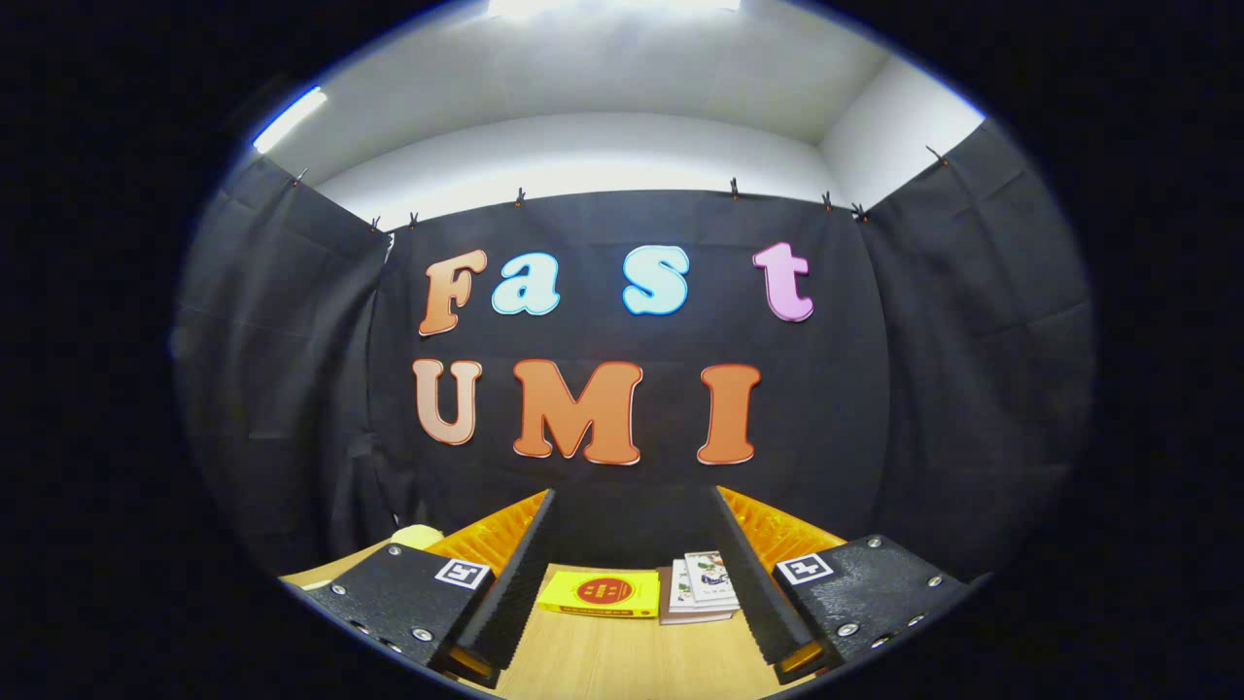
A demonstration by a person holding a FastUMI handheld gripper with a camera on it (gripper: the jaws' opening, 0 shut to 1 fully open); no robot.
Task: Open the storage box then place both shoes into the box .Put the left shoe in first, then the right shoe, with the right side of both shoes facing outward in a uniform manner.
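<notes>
Gripper (632, 574): held level above a wooden table (622, 661), aimed at the black cloth wall (622, 506); fingers spread wide, nothing between them. Yellow book (600, 593): flat on the table, just ahead, between the fingers. Stack of white booklets (702, 586): touching the book's right side. Pale yellow object (418, 535): beyond the left finger, unidentifiable. Storage box, shoes: location cannot be told.

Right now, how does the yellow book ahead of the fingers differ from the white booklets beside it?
The yellow book is bright yellow with a red round mark, while the white booklets are pale with small pictures. The yellow book lies single; the white booklets are stacked, the top one askew. The yellow book sits nearer the middle between the open gripper fingers; the white booklets lie close to the right finger. Both lie flat on the wooden table.
</notes>
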